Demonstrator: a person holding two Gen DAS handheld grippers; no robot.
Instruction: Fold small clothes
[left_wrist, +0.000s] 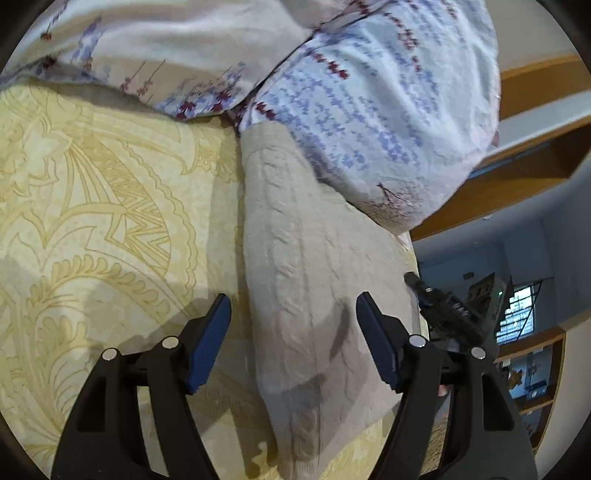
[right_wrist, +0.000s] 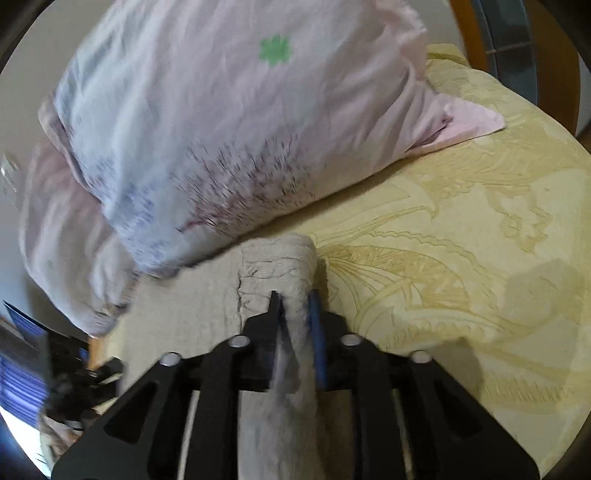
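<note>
A beige cable-knit garment (left_wrist: 306, 280) lies folded in a long strip on the yellow patterned bedspread (left_wrist: 110, 192). My left gripper (left_wrist: 293, 306) is open, its blue-padded fingers on either side of the strip just above it. In the right wrist view my right gripper (right_wrist: 295, 306) is shut on a fold of the same beige knit (right_wrist: 273, 266), which bunches up between the fingers. The far end of the knit touches a pillow.
A pale floral pillow (left_wrist: 369, 110) lies at the head of the bed, also in the right wrist view (right_wrist: 207, 122). A second floral pillow (left_wrist: 155, 48) sits beside it. Wooden shelves (left_wrist: 535, 177) and a window stand past the bed edge (left_wrist: 413, 258).
</note>
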